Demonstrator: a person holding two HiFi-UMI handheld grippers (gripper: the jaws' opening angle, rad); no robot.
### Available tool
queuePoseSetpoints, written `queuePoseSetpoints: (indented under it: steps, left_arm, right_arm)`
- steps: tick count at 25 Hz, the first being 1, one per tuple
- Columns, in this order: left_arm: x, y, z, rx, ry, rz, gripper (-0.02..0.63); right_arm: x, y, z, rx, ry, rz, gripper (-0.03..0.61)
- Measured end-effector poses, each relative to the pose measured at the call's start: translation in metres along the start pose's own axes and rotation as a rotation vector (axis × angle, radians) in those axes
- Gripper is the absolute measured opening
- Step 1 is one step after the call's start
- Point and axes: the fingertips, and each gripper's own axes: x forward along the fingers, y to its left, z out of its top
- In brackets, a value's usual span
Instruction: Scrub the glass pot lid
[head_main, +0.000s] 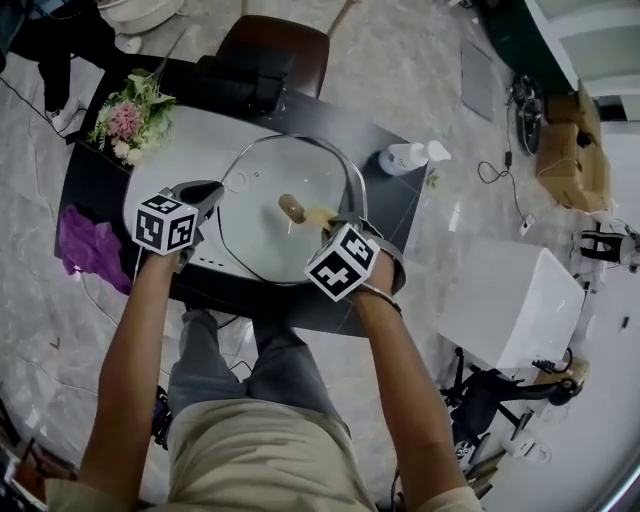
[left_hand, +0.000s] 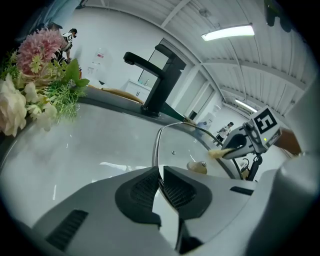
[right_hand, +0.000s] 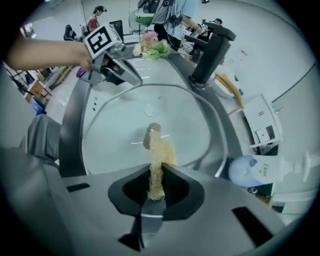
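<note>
The glass pot lid (head_main: 262, 225) lies in the pale sink (head_main: 196, 135), its brown knob (head_main: 291, 207) facing up. My left gripper (head_main: 213, 197) is shut on the lid's metal rim at the left side; in the left gripper view the rim (left_hand: 156, 150) runs straight between the pads of the left gripper (left_hand: 161, 186). My right gripper (right_hand: 156, 186) is shut on a yellowish scrub sponge (right_hand: 157, 162). The sponge's far end rests on the glass beside the knob (right_hand: 151, 135). The lid (right_hand: 115, 130) fills most of the sink there.
A black faucet (right_hand: 211, 47) stands at the sink's far edge. A white soap bottle (head_main: 410, 157) is on the dark counter to the right, a flower bunch (head_main: 133, 115) at the back left, and a purple cloth (head_main: 88, 246) at the left edge.
</note>
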Motion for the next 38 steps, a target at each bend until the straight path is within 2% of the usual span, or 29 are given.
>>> queuePoseSetpoints:
  steps: [2,4,8,16,24,32,38]
  left_arm:
    - [-0.004,-0.002,-0.001,0.005,0.008,0.003,0.043]
    - [-0.01,-0.002,-0.001,0.017,0.016,0.015,0.043]
    - [-0.028,0.002,0.009,0.037,0.01,0.036,0.043]
    - [-0.084,-0.035,0.063,0.137,-0.061,-0.005,0.043]
    - [-0.168,-0.094,0.154,0.358,-0.209,-0.054,0.043]
    - [-0.271,-0.154,0.226,0.58,-0.401,-0.045,0.028]
    - [-0.337,-0.192,0.259,0.683,-0.541,-0.002,0.021]
  right_arm:
    - [-0.005,-0.022,-0.006,0.046,-0.002,-0.048,0.043]
    - [-0.01,-0.03,-0.006,0.087,-0.014,-0.051,0.043]
    - [-0.026,-0.036,0.007,0.094,-0.058,-0.073,0.043]
    - [-0.1,-0.043,0.034,0.213,-0.244,-0.14,0.043]
    - [-0.213,-0.048,0.063,0.39,-0.594,-0.212,0.043]
    - [-0.346,-0.038,0.078,0.468,-0.934,-0.296,0.041]
    - [-0.432,-0.029,0.073,0.491,-1.13,-0.359,0.041]
